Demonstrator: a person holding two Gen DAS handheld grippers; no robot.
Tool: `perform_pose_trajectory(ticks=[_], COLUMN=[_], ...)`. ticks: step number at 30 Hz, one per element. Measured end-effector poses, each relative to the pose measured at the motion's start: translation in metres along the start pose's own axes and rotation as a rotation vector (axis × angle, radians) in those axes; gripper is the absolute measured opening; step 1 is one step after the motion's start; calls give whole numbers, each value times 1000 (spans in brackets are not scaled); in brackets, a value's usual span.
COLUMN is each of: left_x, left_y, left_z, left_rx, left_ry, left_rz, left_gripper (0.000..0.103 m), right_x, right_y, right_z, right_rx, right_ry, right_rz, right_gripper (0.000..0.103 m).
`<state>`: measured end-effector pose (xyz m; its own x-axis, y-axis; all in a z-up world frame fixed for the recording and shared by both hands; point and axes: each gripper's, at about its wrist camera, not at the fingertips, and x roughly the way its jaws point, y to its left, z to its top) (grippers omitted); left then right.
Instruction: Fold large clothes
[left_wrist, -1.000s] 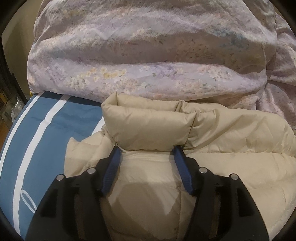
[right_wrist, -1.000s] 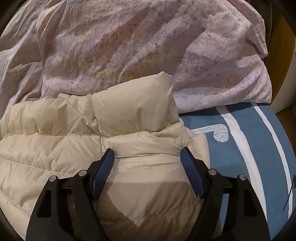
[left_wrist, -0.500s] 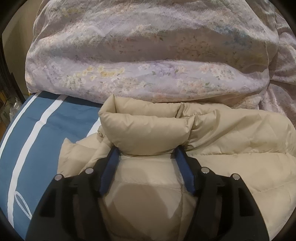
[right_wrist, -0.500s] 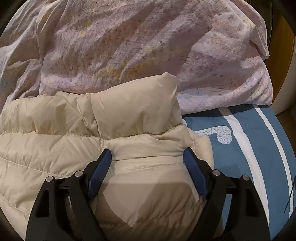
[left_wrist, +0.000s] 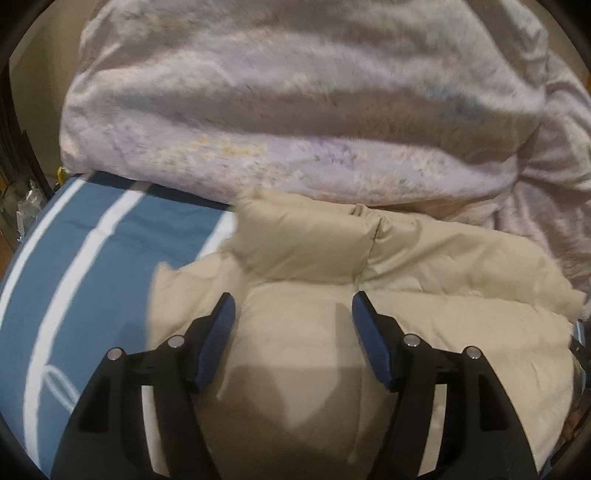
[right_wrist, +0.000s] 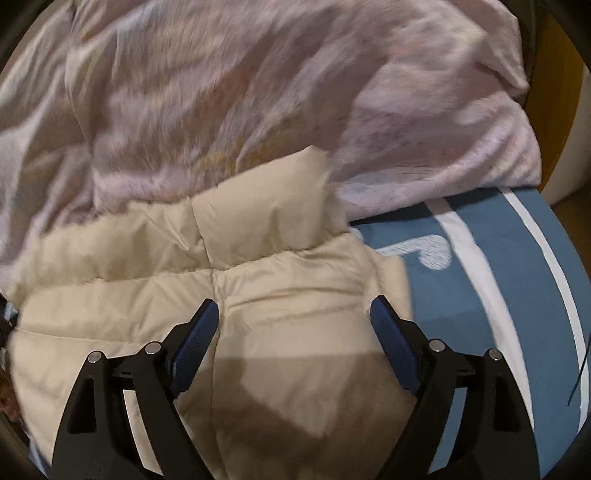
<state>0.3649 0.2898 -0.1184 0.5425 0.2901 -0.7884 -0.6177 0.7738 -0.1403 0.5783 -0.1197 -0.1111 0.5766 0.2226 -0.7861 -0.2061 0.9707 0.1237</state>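
A beige puffer jacket (left_wrist: 424, 295) lies folded on a blue sheet with white stripes (left_wrist: 85, 266). Its puffy upper fold (left_wrist: 306, 247) rests against a lilac floral duvet. My left gripper (left_wrist: 293, 314) is open and empty, its blue pads just above the jacket's left part, clear of the fold. In the right wrist view the same jacket (right_wrist: 122, 302) fills the lower left. My right gripper (right_wrist: 295, 321) is open and empty over the jacket's right part, behind the raised fold (right_wrist: 266, 206).
A large lilac floral duvet (left_wrist: 295, 110) is heaped behind the jacket and also fills the top of the right wrist view (right_wrist: 221, 92). The blue sheet (right_wrist: 498, 295) shows to the right of the jacket. A yellow and white object (right_wrist: 561, 110) stands at the far right.
Both grippers have pulled back and lifted off the jacket; their pads, earlier tucked under the puffy fold, now stand clear of it. The jaws have spread a little wider.
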Motion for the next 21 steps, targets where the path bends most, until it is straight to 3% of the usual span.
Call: perform_pose_trajectory(ticks=[6,12,21], left_x=[-31,-48,-52], left_y=[38,79,86], left_z=[-26,-49,-74], left_rx=[-55,-154,-285], left_ry=[0,60,127], left_rz=[-5,-71,-181], left_gripper=[68,69,67], right_x=[-27,-42,-56], right_y=[-41,-77,-86], right_z=[-12,-49,-88], right_rx=[155,326,404], right_ry=[38,119,176], right_rz=[32,120,202], right_gripper=[88,88,88])
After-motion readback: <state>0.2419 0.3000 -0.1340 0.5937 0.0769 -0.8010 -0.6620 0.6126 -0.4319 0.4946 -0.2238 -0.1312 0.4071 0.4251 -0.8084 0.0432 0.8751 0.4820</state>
